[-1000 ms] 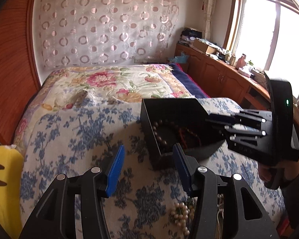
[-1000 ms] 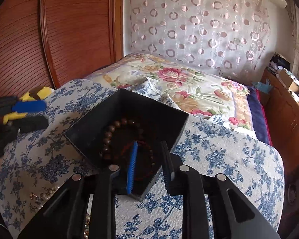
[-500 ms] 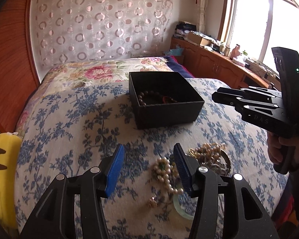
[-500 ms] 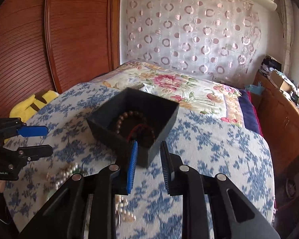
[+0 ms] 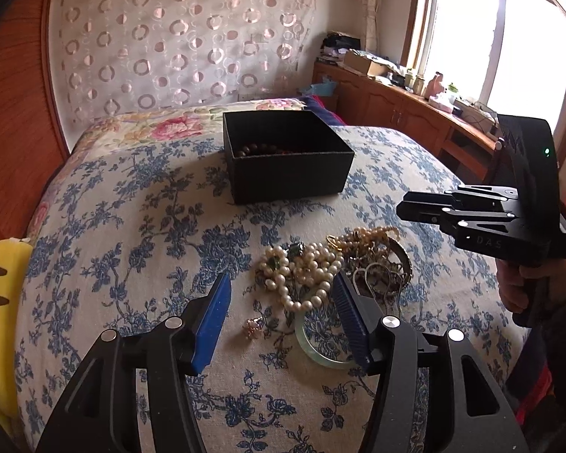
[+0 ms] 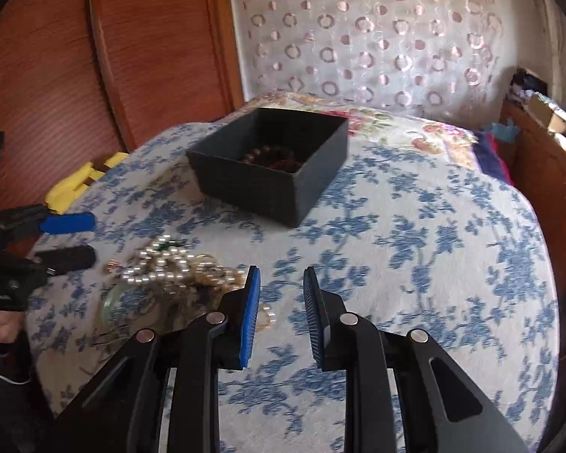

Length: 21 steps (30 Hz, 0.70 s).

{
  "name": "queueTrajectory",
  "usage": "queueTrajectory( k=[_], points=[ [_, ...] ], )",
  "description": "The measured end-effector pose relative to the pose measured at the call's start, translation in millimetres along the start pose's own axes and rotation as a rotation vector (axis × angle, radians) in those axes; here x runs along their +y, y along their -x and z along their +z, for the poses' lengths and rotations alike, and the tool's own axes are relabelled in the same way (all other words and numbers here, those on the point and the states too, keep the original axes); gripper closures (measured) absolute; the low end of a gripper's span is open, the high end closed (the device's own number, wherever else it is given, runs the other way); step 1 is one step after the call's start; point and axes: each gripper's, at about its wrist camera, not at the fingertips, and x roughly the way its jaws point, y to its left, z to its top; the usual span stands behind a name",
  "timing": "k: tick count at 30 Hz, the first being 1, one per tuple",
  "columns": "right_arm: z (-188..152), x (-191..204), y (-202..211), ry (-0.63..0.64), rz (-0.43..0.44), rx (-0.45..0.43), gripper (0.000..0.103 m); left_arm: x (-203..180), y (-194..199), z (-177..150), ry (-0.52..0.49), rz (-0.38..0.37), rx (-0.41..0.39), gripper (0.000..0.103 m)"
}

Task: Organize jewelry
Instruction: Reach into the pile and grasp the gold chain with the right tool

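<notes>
A black open box (image 5: 288, 166) with dark bead bracelets (image 5: 258, 148) inside stands on the blue-flowered cloth; it also shows in the right wrist view (image 6: 271, 168). A jewelry pile with a pearl necklace (image 5: 305, 271), a pale green bangle (image 5: 320, 351) and a small pink ring (image 5: 253, 326) lies near me. The pile also shows in the right wrist view (image 6: 177, 264). My left gripper (image 5: 281, 302) is open and empty, just short of the pile. My right gripper (image 6: 281, 294) is open and empty, above the cloth right of the pile; it also shows in the left wrist view (image 5: 420, 211).
The cloth-covered surface (image 5: 132, 226) drops off at its edges. A yellow plush (image 5: 0, 302) lies at the left edge. A wooden headboard (image 6: 94, 56) is on the left, a floral bedspread (image 5: 162, 124) behind, and wooden cabinets (image 5: 396, 113) under the window on the right.
Both grippers have pulled back from the black box toward me. The jewelry pile has come into view in front of the left gripper. The right gripper's jaws stand slightly wider.
</notes>
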Motion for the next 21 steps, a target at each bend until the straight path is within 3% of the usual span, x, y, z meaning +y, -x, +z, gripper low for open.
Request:
queueTrajectory(
  k=[1, 4, 11, 21],
  points=[
    [1, 1, 0, 0.002, 0.009, -0.001, 0.077, -1, -1, -1, -0.002, -0.002, 0.004, 0.049],
    [2, 6, -3, 0.01, 0.05, 0.002, 0.063, -2, -4, -4, -0.002, -0.005, 0.011, 0.049],
    [4, 24, -17, 0.049, 0.088, 0.049, 0.063, -7, -6, -5, -0.014, -0.004, 0.022, 0.049],
    [2, 14, -27, 0.022, 0.123, 0.1, 0.063, -11, -11, -7, -0.022, -0.011, 0.043, 0.049]
  ],
)
